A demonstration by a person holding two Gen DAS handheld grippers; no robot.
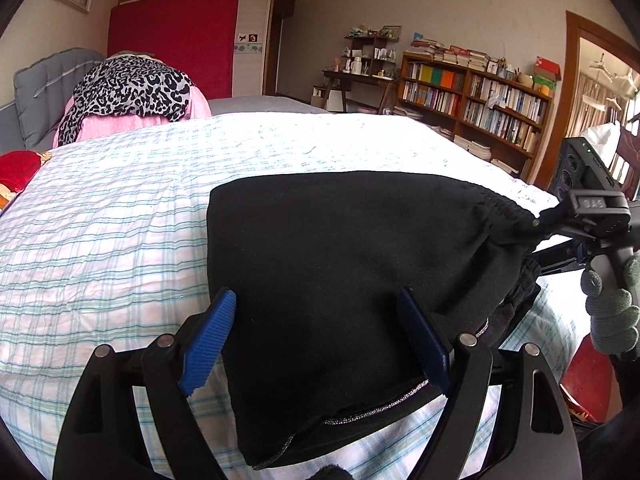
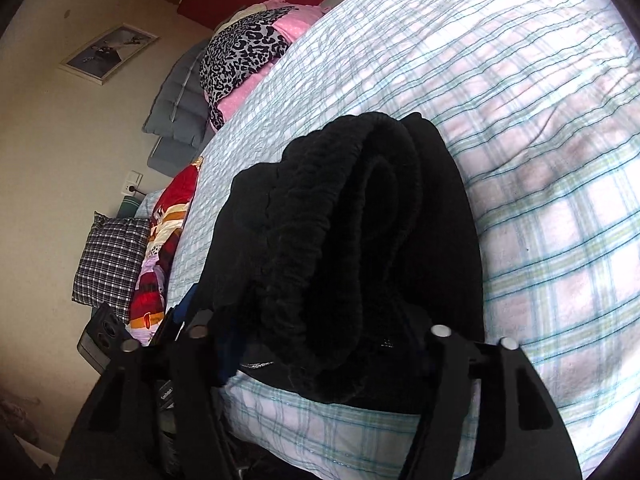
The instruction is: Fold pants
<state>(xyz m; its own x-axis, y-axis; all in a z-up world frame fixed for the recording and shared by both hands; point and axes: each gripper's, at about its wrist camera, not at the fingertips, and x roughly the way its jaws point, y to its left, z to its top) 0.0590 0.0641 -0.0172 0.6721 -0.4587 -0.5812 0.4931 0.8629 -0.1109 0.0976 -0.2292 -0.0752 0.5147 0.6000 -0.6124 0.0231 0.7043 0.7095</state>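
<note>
The black pants (image 1: 352,264) lie folded in a thick stack on the plaid bedspread (image 1: 120,240). My left gripper (image 1: 320,320) is open, its blue fingers (image 1: 208,344) straddling the near edge of the stack. The right gripper (image 1: 536,226) shows at the right in the left wrist view, at the gathered waistband end. In the right wrist view the waistband folds (image 2: 352,232) fill the space between the right gripper's (image 2: 320,360) arms and hide its fingertips. A gloved hand (image 1: 612,312) holds the right handle.
A leopard-print cloth (image 1: 132,88) on pink bedding lies at the head of the bed. A bookshelf (image 1: 472,108) stands against the far wall. Red patterned fabric (image 2: 164,248) and a checked pillow (image 2: 108,260) sit beside the bed.
</note>
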